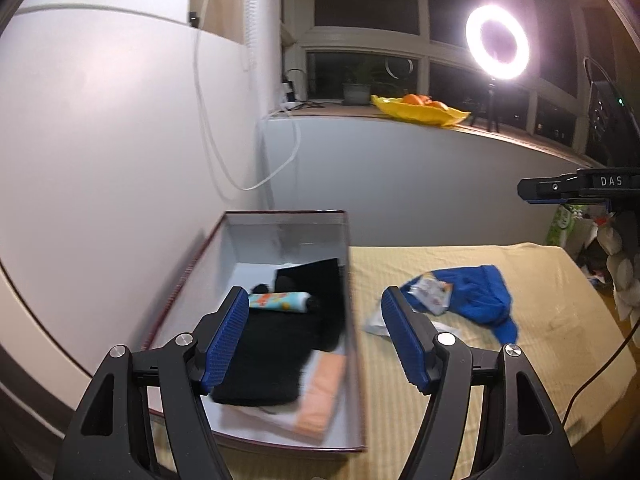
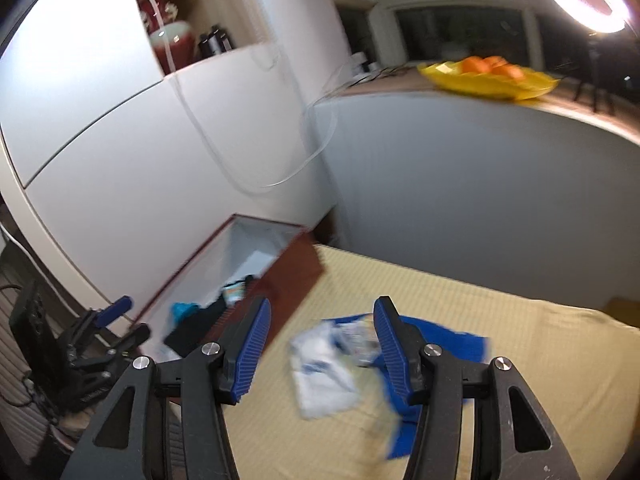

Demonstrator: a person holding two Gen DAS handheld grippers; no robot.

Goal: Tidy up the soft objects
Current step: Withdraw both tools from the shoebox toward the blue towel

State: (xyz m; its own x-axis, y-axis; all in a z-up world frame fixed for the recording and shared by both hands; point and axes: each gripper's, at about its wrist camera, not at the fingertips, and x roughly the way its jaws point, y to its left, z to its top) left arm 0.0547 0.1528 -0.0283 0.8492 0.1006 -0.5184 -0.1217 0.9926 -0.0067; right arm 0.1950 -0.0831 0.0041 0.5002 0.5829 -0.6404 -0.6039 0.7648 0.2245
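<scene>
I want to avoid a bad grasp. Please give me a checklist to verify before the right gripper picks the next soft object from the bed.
1. Right gripper open and empty: ok.
2. Left gripper open and empty, over the box: ok.
3. Blue cloth lies free on the bed: ok.
4. Nothing on top of the cloth: not ok, packets overlap it.
5. Room left in the box: ok, floor bare at the far end.
6. Sharp view of target: not ok, right view is blurred.

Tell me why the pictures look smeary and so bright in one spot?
Right wrist view: motion blur smears the white packet and blue cloth; the ring light glares. Left wrist view: mostly sharper, the box edges slightly blurred, the ring light blown out; fisheye bends walls.
</scene>
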